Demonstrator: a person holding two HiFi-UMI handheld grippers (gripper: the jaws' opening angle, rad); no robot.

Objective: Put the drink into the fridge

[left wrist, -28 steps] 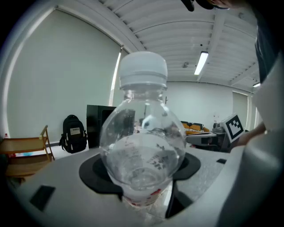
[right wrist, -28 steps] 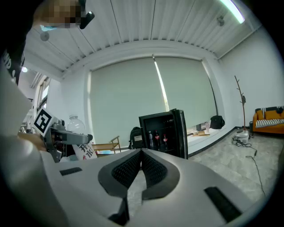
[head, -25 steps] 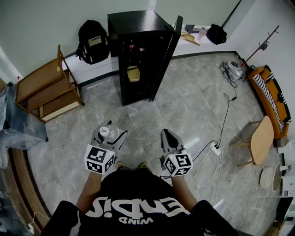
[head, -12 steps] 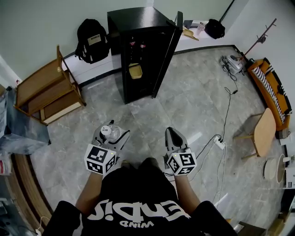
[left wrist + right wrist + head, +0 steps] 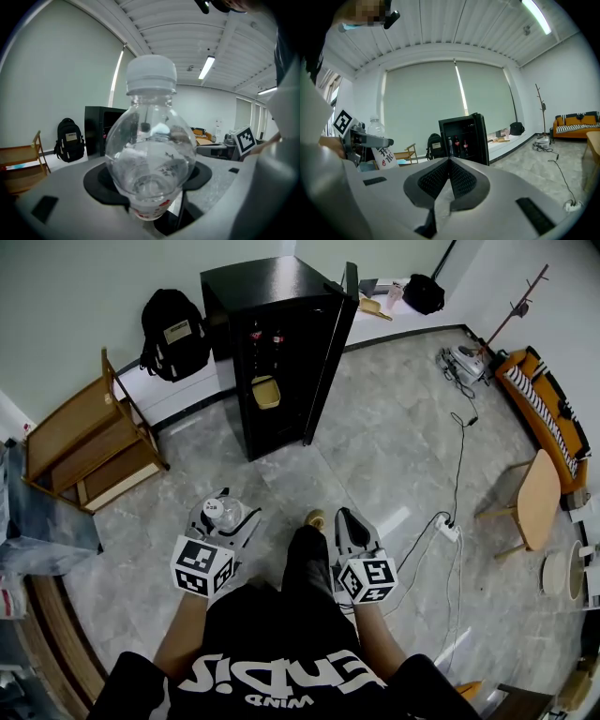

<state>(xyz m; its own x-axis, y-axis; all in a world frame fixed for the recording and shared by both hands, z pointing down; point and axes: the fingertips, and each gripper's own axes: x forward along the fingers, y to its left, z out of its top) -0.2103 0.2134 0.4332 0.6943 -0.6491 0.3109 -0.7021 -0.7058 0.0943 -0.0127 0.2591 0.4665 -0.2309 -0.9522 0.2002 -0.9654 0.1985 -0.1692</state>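
At the left of the head view stand a wooden shelf unit point(image 5: 84, 437) and a black backpack point(image 5: 171, 329) against the wall, both apart from the work.

Lower down, left of centre, the left gripper point(image 5: 225, 510) has its jaws pinching a clear water bottle point(image 5: 150, 154) with a white cap. The bottle stands roughly upright, and the jaws grip it low on its body. It is in the air above the grey floor point(image 5: 394, 456), well apart from its goal.

Upper centre is the black fridge point(image 5: 281, 296), its door point(image 5: 330, 352) swung wide open. Dark bottles point(image 5: 265, 337) show on an upper shelf inside.

What has changed over the last second: a leg has swung forward between the two grippers. Its shoe point(image 5: 317, 518) now shows ahead of the person, where before both feet sat close under the body. The fridge has barely shifted in the frame. This looks like a walking step toward the fridge, so the task seems to be in its carry stage, with placing not yet begun.

Right of centre, the right gripper point(image 5: 349, 519) has its jaws pressed together on nothing. It is likely free to steady the door if needed.
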